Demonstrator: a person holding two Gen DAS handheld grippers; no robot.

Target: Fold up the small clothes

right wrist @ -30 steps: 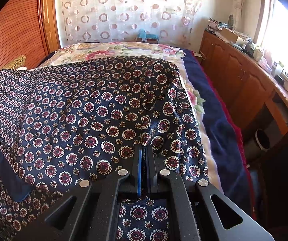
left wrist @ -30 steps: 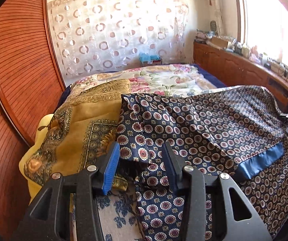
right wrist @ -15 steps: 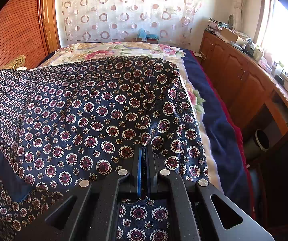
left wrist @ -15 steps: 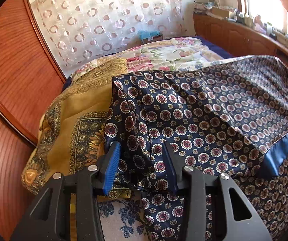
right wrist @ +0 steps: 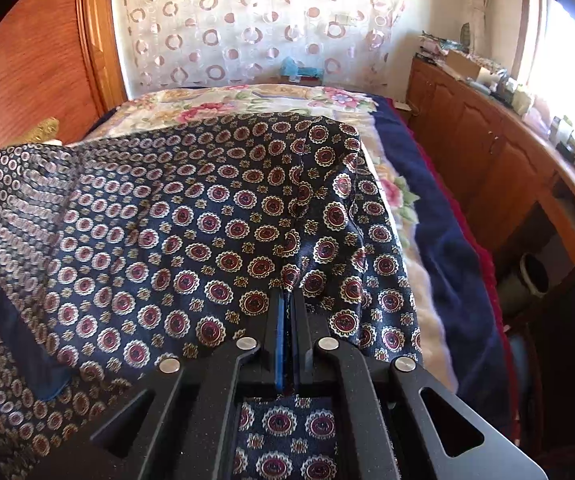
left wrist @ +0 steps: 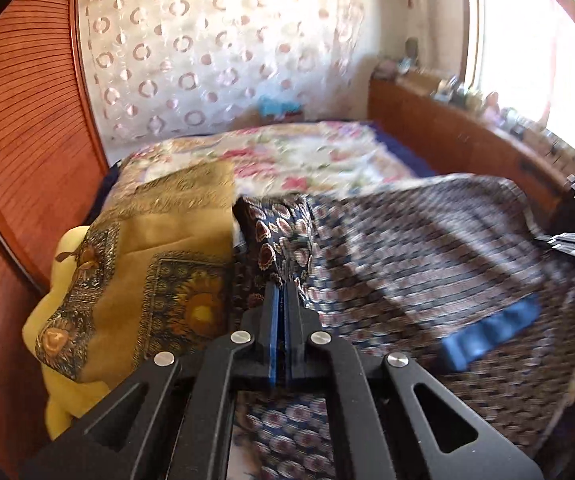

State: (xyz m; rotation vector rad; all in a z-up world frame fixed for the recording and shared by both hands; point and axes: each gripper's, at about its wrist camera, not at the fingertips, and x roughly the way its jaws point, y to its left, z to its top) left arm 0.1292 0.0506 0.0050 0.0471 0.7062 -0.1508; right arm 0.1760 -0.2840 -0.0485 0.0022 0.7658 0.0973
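Left gripper (left wrist: 282, 286) is clamped on the navy patterned garment's (right wrist: 207, 216) near left corner, right gripper (right wrist: 287, 294) pinching its near right edge, beside the mustard scarf (left wrist: 159, 248).

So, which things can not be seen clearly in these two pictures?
- Left wrist view: the pattern of the navy garment is smeared by motion blur.
- Both views: the pinched cloth edge is hidden between the fingers of the left gripper and the right gripper.
- Both views: the garment's near hem is cut off by the gripper bodies.
- Right wrist view: items on the wooden counter are too small.
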